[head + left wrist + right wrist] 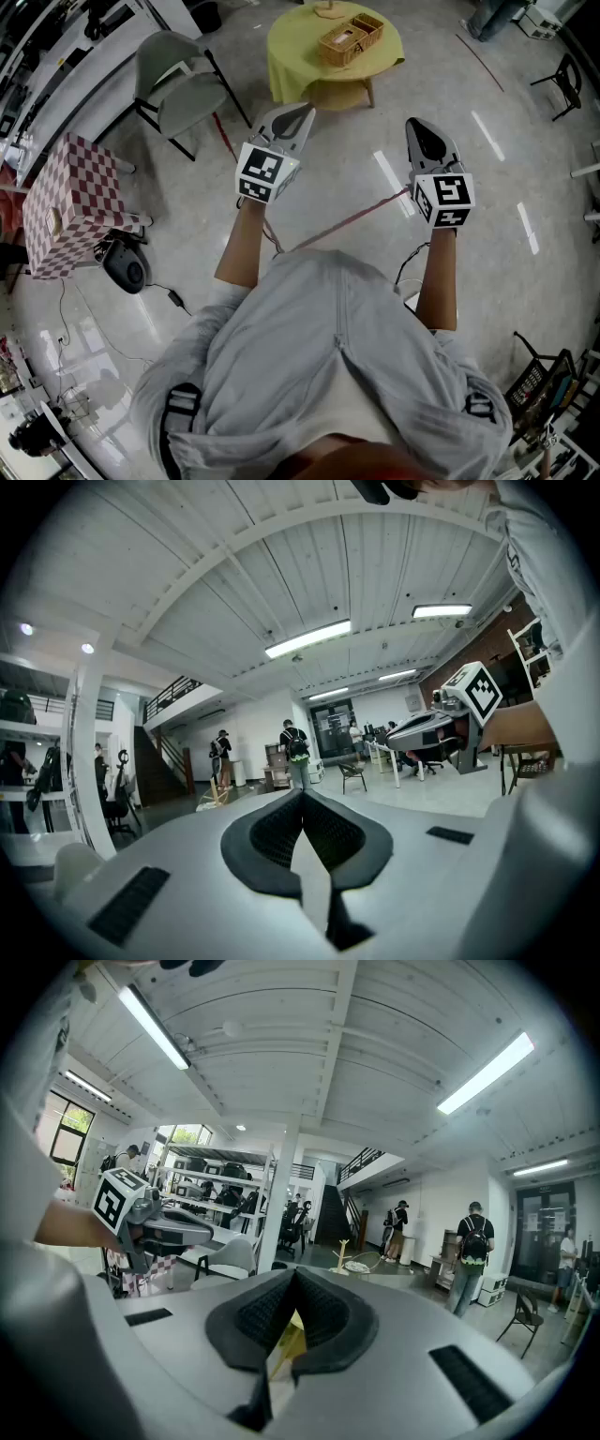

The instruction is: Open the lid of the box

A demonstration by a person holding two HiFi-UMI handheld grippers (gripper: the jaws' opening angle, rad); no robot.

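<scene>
Wicker box (350,39): it sits on the round table with a yellow cloth (291,47), ahead of the person and well apart from both grippers. It is too small in the head view to tell how its lid lies.
Left gripper (300,797): its dark pads meet at the tip with nothing between them. It is closed and empty, and held out in the air.
Right gripper (292,1277): its jaws are also pressed together and hold nothing. A sliver of yellow shows through the gap below the tips.
Step in hand: judging by the distance, this is the approach, and the lid is not yet touched.
Risk, jaws: both claws are closed, so either would have to spread before it could take a lid edge. Arriving closed would only shove the box.
Risk, box: woven and probably light, it could slide or tip on the loose cloth if the lid is lifted with nothing bracing the body.
Risk, floor: a red cable (347,220) crosses the floor between the person and the table, so a foot could catch on it.
Surface: the grey floor is glossy and mirrors the ceiling strip lights.
Room: an open workshop hall. A grey chair (183,89) stands left of the table, a red-checked cover (70,202) lies further left, and people (473,1241) stand far off.
</scene>
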